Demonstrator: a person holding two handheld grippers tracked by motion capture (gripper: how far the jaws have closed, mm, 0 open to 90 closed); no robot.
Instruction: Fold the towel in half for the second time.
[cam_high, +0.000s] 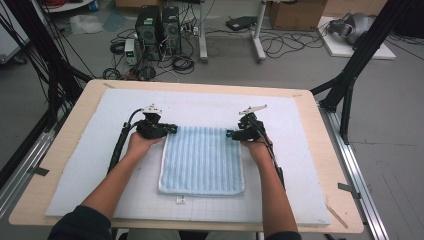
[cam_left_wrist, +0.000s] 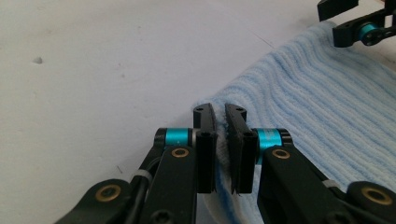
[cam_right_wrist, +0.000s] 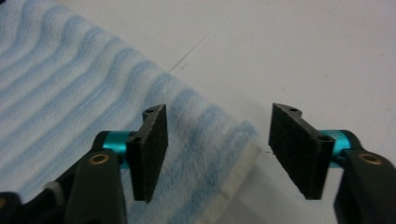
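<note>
The left gripper has its jaws pinched nearly together on the far left corner of the light blue ribbed towel; in the left gripper view a fold of the cloth sits between the two black pads. In the high view this same left gripper lies at the towel's far left corner, with the person's left hand wrapped around its body.

The right gripper is spread wide. One pad hangs over the striped cloth of the towel, the other over the bare white surface just past the towel's corner, so the corner lies between the jaws without being clamped. In the high view the right gripper sits at the far right corner, held by the right hand.

The towel lies flat in the middle of a white foam mat, which covers most of the wooden table. Nothing on the mat crowds either gripper.

Beyond the table, on the grey floor, stand two dark computer towers amid a tangle of cables, with a cardboard box farther right. Black frame struts rise at both sides of the table.
</note>
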